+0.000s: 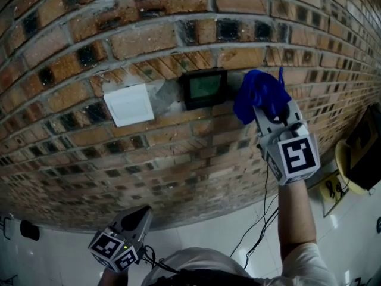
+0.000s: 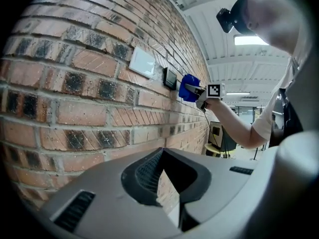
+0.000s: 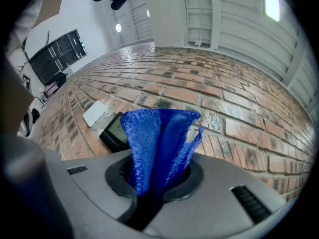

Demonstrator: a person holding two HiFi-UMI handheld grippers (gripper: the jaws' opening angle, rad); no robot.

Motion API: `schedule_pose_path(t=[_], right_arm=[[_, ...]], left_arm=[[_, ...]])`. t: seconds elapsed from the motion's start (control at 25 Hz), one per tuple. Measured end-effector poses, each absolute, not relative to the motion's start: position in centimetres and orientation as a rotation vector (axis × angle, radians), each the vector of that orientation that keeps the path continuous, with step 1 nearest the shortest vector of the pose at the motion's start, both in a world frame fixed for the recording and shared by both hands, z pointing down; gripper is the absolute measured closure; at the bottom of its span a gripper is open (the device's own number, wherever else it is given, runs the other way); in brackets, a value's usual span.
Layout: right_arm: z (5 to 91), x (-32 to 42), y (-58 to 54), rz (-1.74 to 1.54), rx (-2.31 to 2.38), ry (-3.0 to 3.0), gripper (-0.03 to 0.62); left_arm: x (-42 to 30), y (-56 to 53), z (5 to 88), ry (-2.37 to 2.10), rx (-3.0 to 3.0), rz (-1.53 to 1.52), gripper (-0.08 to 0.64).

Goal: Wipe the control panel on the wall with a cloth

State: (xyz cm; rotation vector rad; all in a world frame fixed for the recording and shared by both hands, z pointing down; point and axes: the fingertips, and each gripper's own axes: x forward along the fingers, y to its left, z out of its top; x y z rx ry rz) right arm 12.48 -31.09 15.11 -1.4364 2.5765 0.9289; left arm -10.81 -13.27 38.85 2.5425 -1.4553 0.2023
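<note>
Down at the lower left, the left gripper (image 1: 143, 212) hung low, close to the brick wall (image 1: 178, 28) and well apart from the action. Its own view showed the jaws brought together at the tips, nothing between them, only brick showing past them.

Up on the wall, a white plate (image 1: 129, 104) sat flat against the bricks, tilted a little. Just right of it, across a patch of grey mortar, was the panel (image 1: 204, 88): a dark frame round a greenish screen, mounted at about the same height as the plate.

Next along came the cloth (image 1: 259, 94), bright blue and bunched, right beside the panel's right edge and not over the screen. Whether it touched the bricks, no view settled. The right gripper (image 1: 271, 109) was raised to the wall below and right of it, jaws clamped on the cloth's lower part. The right gripper view showed the folds standing up out of the closed jaws, with the panel and plate off to their left. A bare forearm (image 1: 296, 216) ran down from that gripper's marker cube, with a thin black cable (image 1: 262, 219) hanging beside it.

Far right, near the floor, a yellow round table (image 1: 348, 165) stood away from the wall.
</note>
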Motion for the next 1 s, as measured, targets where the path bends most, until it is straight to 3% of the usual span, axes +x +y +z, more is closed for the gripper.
schedule_pose_path(t=[0.64,1.0], right_arm=[[35.1,22.6,-19.5,0.336,-1.521,2.774,0.503],[36.5,21.2,-6.9,0.236,-1.728,2.725,0.503]], left_arm=[[-7.8,-10.7,39.0,-1.576,2.427,0.324,0.557],[-13.6,-3.2,39.2,-1.515,2.497,0.25,0.557]])
